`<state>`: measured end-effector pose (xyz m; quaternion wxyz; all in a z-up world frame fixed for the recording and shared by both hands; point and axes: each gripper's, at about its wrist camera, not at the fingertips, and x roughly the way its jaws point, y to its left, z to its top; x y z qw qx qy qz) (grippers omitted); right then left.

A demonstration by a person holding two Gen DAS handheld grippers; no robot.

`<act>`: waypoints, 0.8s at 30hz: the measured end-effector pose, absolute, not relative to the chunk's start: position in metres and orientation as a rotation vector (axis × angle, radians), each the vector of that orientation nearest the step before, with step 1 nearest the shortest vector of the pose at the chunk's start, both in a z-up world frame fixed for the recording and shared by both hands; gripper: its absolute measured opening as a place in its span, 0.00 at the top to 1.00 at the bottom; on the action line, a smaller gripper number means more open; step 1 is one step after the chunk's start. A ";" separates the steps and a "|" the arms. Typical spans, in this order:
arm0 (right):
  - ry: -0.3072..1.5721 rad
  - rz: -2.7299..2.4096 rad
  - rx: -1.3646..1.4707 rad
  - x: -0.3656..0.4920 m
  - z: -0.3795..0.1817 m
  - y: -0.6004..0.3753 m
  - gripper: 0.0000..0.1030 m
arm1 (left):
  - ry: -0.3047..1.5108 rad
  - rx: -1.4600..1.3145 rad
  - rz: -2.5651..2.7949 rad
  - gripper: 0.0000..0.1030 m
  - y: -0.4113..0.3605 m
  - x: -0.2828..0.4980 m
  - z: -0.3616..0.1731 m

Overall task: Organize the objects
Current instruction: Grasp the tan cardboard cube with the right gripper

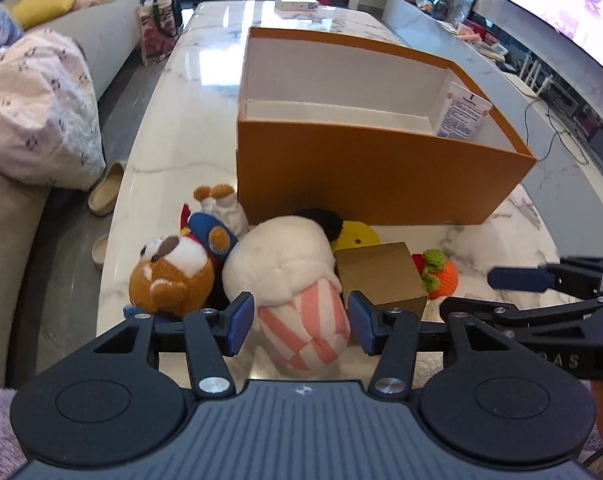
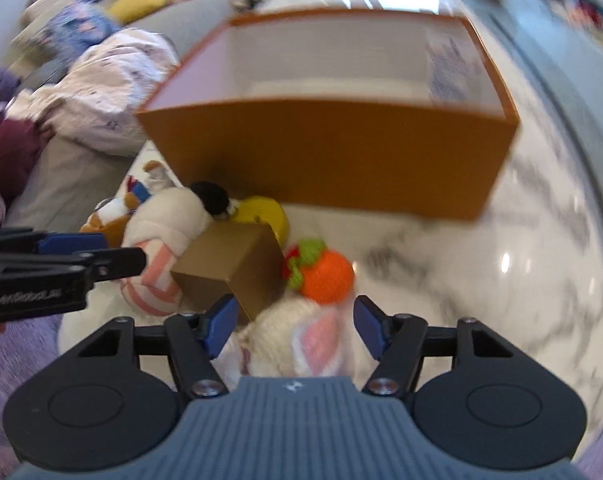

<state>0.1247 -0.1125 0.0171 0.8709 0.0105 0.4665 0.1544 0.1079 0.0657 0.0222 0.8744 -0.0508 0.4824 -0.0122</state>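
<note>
An open orange box (image 1: pixel 365 172) with white inside stands on the marble table (image 1: pixel 173 120); it also shows in the right wrist view (image 2: pixel 333 152). In front of it lie a white plush with pink stripes (image 1: pixel 289 280), a brown dog plush (image 1: pixel 173 272), a gold cube box (image 1: pixel 381 276), a yellow toy (image 1: pixel 357 236) and an orange knitted fruit (image 1: pixel 441 274). My left gripper (image 1: pixel 301 324) is open, its pads either side of the striped plush. My right gripper (image 2: pixel 295 328) is open around a white plush with pink ears (image 2: pixel 301 344), beside the cube (image 2: pixel 237 268) and the fruit (image 2: pixel 325 276).
A sofa (image 1: pixel 81 40) with a patterned blanket (image 1: pixel 37 112) and yellow cushion runs along the left. Slippers (image 1: pixel 105 192) lie on the floor by the table. A small white box (image 1: pixel 295 3) sits at the table's far end. A TV (image 1: pixel 561 4) and low shelf stand right.
</note>
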 end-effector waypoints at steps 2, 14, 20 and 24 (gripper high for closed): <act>0.965 0.408 -0.039 0.129 0.019 -0.104 0.35 | 1.015 -0.132 -0.022 0.41 0.071 0.107 0.021; 0.958 0.723 -0.458 0.174 0.000 -0.059 0.19 | 1.003 -0.126 -0.029 0.41 0.076 0.114 0.028; 1.029 0.782 -0.472 0.190 -0.012 -0.056 0.17 | 1.039 -0.112 -0.041 0.41 0.073 0.121 0.021; 1.052 0.811 -0.460 0.195 -0.019 -0.053 0.17 | 1.056 -0.115 -0.040 0.41 0.073 0.123 0.017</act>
